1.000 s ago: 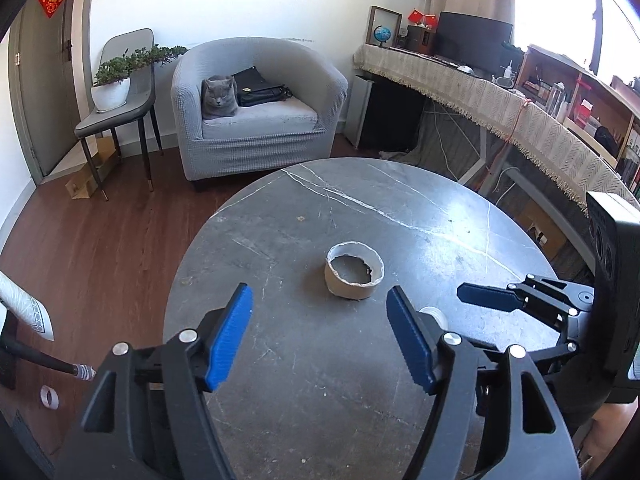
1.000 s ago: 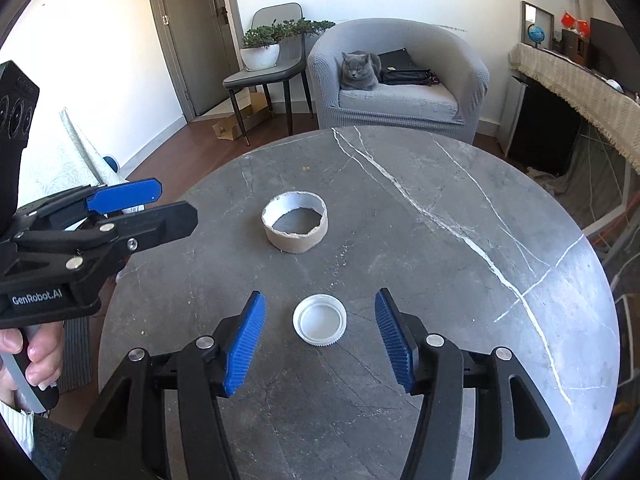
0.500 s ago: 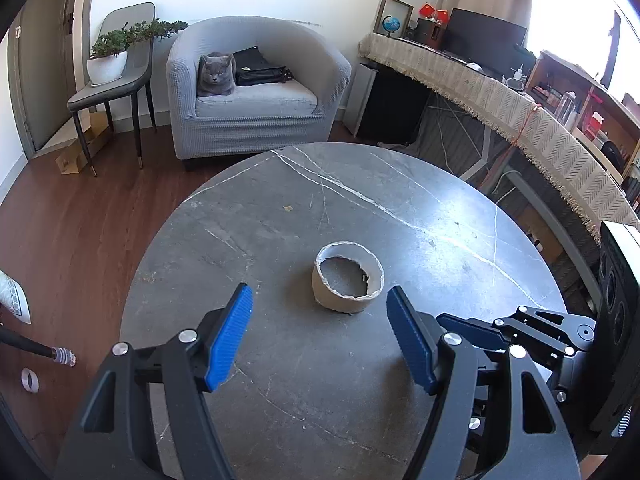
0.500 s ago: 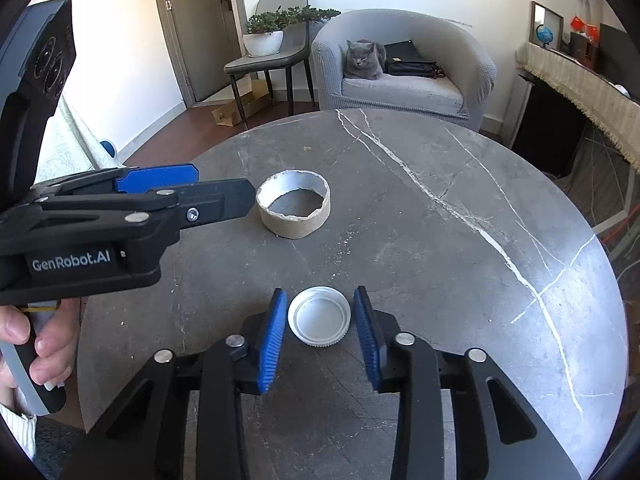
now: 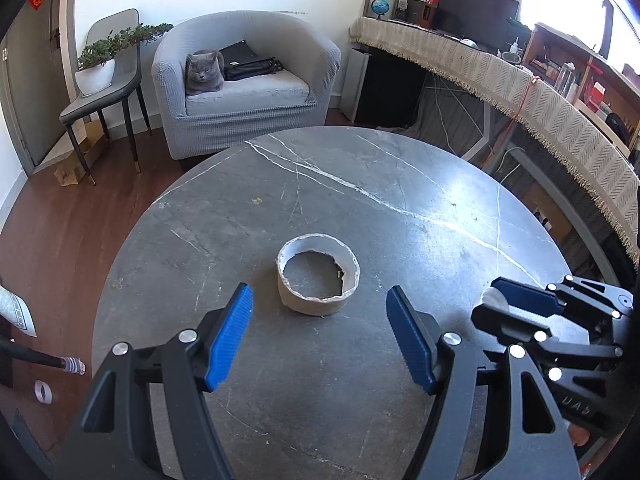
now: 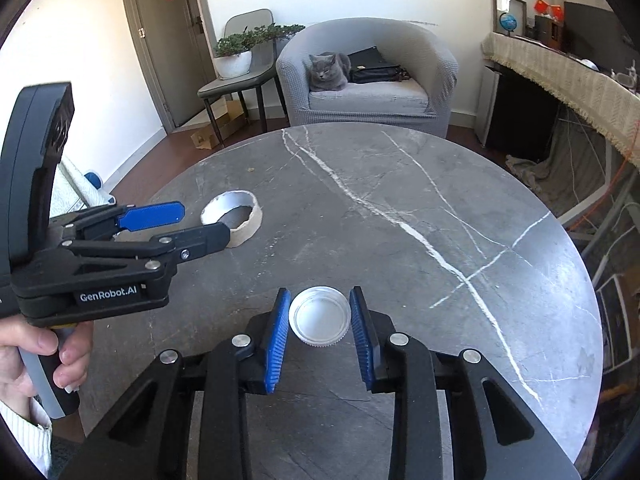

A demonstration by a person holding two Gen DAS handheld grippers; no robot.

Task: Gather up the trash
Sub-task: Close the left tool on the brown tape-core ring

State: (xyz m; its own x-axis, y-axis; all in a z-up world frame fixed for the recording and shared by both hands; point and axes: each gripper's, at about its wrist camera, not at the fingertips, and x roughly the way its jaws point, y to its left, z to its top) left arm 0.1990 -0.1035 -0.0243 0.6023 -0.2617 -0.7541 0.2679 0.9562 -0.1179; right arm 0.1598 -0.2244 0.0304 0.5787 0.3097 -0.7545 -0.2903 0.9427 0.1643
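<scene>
A torn cardboard ring [image 5: 318, 276] stands on the round grey marble table [image 5: 360, 184]. My left gripper [image 5: 319, 290] hovers just in front of the ring, open, with nothing between its blue pads. In the right wrist view the left gripper [image 6: 204, 222] reaches in from the left and partly covers the cardboard ring [image 6: 251, 229]. A white bottle cap [image 6: 320, 316] lies open side up on the table [image 6: 400, 180], and my right gripper [image 6: 320, 292] is shut on it, one pad against each side. The right gripper [image 5: 496, 300] also shows at the right of the left wrist view.
A person's hand [image 6: 36, 360] holds the left gripper's handle. Beyond the table stands a grey armchair [image 5: 248, 92] with a cat [image 5: 204, 72] and a black bag, and a chair with a potted plant [image 5: 100, 68]. A cloth-covered desk [image 5: 520, 92] runs along the right.
The right gripper's jaws have closed from wide apart onto the white cap. The left gripper has moved forward and lower, closer to the cardboard ring, and has stayed open.
</scene>
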